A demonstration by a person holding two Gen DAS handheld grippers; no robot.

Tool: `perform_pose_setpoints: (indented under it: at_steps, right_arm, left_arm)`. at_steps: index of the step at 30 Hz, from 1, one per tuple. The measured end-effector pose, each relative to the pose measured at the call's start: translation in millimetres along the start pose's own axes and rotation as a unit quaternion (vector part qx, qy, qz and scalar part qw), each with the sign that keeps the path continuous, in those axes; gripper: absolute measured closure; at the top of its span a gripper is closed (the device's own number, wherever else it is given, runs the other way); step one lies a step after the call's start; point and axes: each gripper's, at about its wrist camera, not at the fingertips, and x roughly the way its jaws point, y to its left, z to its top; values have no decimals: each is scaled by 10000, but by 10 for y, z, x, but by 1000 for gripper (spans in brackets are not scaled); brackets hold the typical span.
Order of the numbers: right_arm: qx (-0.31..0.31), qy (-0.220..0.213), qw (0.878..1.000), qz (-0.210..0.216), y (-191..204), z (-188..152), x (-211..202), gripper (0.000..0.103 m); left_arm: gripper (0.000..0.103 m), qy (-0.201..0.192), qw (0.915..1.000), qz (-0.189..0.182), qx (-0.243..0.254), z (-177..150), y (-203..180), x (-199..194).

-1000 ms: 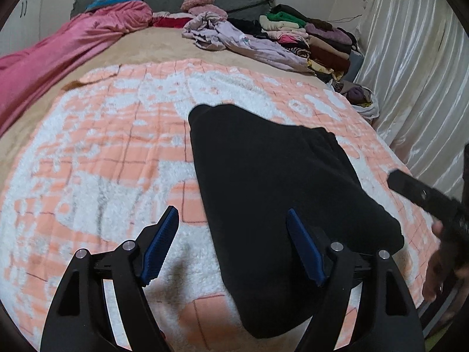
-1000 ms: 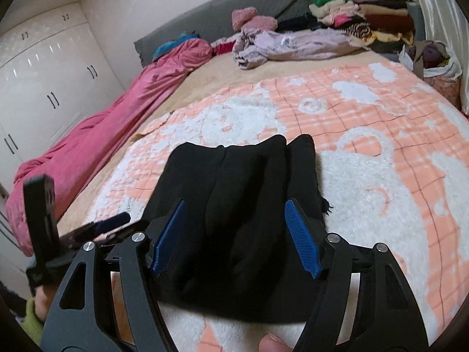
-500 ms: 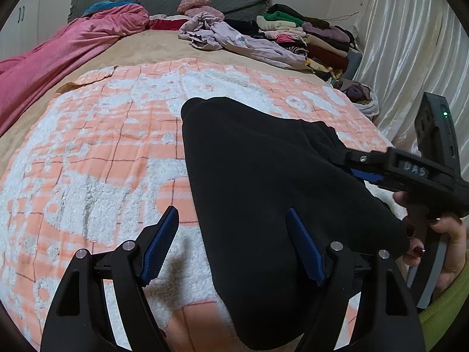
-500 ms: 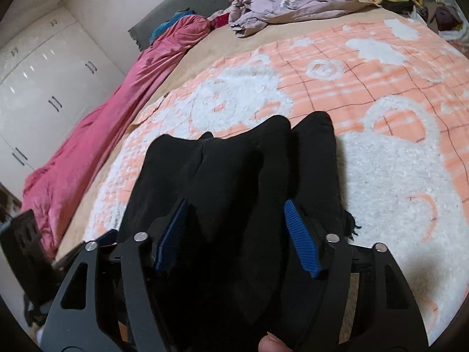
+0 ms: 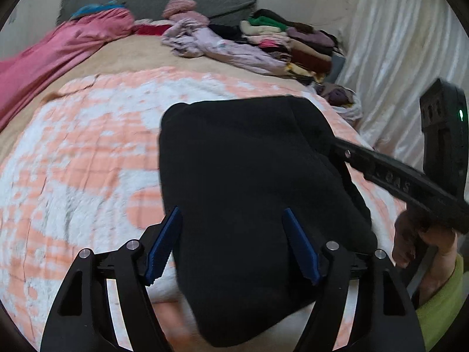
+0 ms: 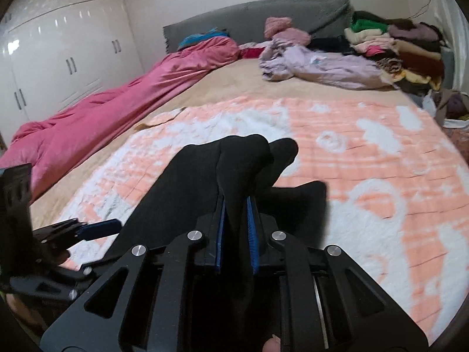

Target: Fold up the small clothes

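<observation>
A black garment (image 5: 249, 161) lies folded on the orange-and-white blanket (image 5: 88, 161). My left gripper (image 5: 231, 214) straddles its near end; the jaws are closing, cloth lies between them, and the blue pads (image 5: 164, 243) do not press on it. In the right wrist view my right gripper (image 6: 234, 202) is shut on a raised fold of the black garment (image 6: 187, 182), which bunches up beyond the pads. The left wrist view shows that right gripper (image 5: 337, 143) biting the garment's far right edge, held by a hand (image 5: 410, 234).
A pink duvet (image 6: 117, 108) runs along the bed's left side. A lilac garment (image 6: 322, 64) and a pile of folded clothes (image 6: 395, 47) lie by the grey headboard (image 6: 249, 14). White wardrobes (image 6: 58, 44) stand at left, a white curtain (image 5: 395, 44) at right.
My right gripper came in over the garment's right edge, shut on a fold and raised it. The left gripper stayed astride the near end, its jaws slightly narrower.
</observation>
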Motion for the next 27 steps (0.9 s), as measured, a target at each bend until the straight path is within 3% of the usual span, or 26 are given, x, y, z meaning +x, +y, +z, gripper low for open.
perform_pose_setpoints:
  at_steps: [3, 6, 10, 12, 13, 17, 21, 25, 27]
  right_arm:
    - [231, 361, 9986, -313, -267, -67, 182, 97]
    - [706, 620, 9954, -198, -524, -181, 339, 97]
    - [603, 749, 9949, -297, -477, -236, 430, 95]
    - [597, 750, 9948, -352, -467, -225, 398, 76]
    - [639, 718, 9946, -386, -487, -217, 358, 76]
    - [899, 543, 9944, -143, -548, -189, 123, 75]
    - [1135, 519, 9915, 364, -556, -322, -88, 60]
    - [1619, 632, 9809, 876, -622, -418, -42, 58]
    - [1701, 659, 9789, 922, -623, -425, 14, 51]
  left_arm:
    - [32, 49, 9997, 17, 229, 10, -158, 58]
    - [30, 131, 9988, 121, 462, -17, -285, 145]
    - [22, 165, 9979, 198, 600, -37, -356, 212]
    - [21, 166, 9978, 253, 598, -52, -355, 229]
    - [21, 161, 9976, 275, 608, -56, -349, 231]
    - [21, 160, 9979, 251, 567, -67, -315, 225]
    - [21, 134, 9986, 194, 470, -74, -279, 200]
    - [21, 100, 9989, 164, 428, -68, -283, 167]
    - [21, 86, 9990, 163, 416, -77, -291, 150]
